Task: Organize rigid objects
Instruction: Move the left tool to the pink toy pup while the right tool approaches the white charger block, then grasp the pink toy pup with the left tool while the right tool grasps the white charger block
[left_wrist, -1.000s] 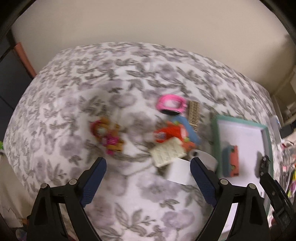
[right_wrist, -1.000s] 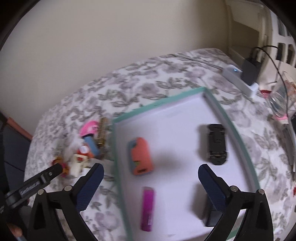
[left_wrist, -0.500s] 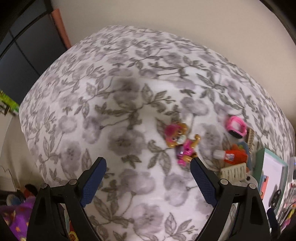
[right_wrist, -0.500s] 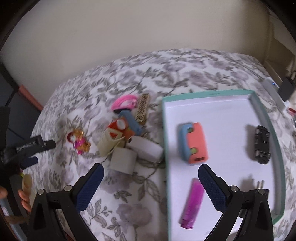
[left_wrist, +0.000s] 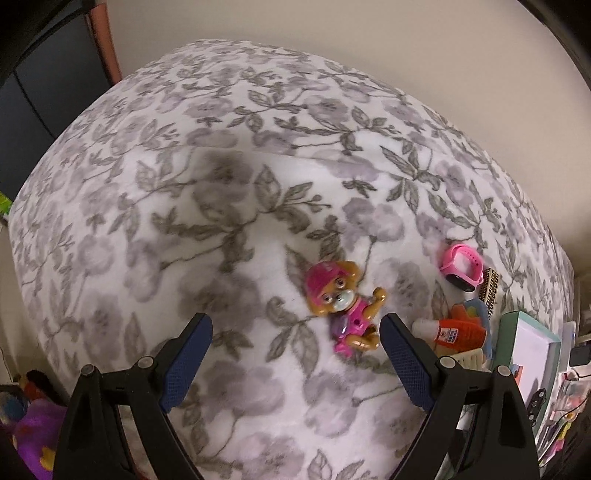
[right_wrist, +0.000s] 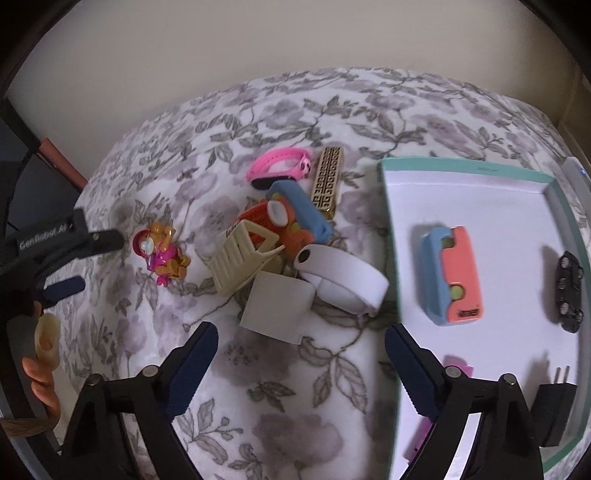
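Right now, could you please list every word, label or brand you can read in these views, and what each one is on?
"GenRobot.AI": white lettering on the black arm of the left gripper, right wrist view.
Print on the orange glue bottle: too small to read.
Dark mark on the orange-and-blue case in the tray: too blurred to read.

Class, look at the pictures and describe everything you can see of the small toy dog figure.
The toy dog figure looks like glossy hard plastic: tan face and limbs, pink cap, pink outfit, goggles on its face. It lies on its back on the floral blanket, apart from the pile of other things, touching only the blanket, just ahead of the open left gripper.
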